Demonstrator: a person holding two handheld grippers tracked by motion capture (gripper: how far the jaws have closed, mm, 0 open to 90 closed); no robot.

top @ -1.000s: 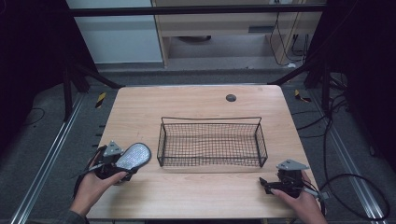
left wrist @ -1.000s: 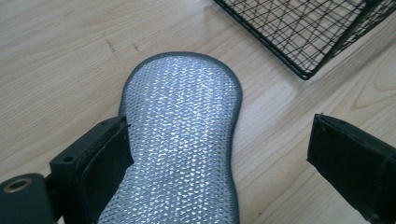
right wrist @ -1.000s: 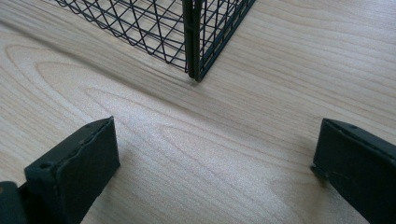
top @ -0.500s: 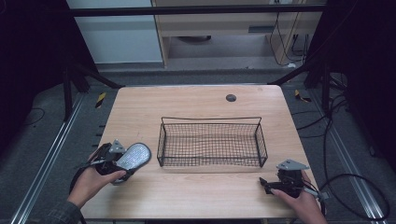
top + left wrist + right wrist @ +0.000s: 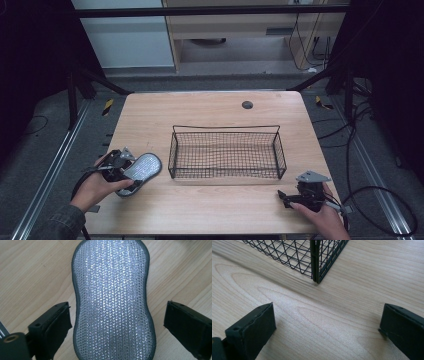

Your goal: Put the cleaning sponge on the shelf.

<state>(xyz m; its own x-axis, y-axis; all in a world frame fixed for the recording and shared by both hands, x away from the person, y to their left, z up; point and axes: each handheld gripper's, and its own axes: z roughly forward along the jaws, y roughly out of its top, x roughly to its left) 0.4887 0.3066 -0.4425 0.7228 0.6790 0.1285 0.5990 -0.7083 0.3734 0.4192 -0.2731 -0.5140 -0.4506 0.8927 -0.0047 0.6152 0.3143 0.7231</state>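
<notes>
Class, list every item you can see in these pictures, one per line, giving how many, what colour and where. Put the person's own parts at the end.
Scrubbing pad: one, silvery mesh with a dark grey edge, on the table's near left, between the left gripper's jaws.
Wire basket: one, black, empty, middle of the table.
Table: one, light wood, with a small dark round spot near its far edge.
Cables: black, on the floor to the right.
Left gripper: one, black, jaws open either side of the pad, not pressing it.
Right gripper: one, black, jaws open, near right, by the basket's corner.
Hands: two, and, each holding a gripper.
</notes>
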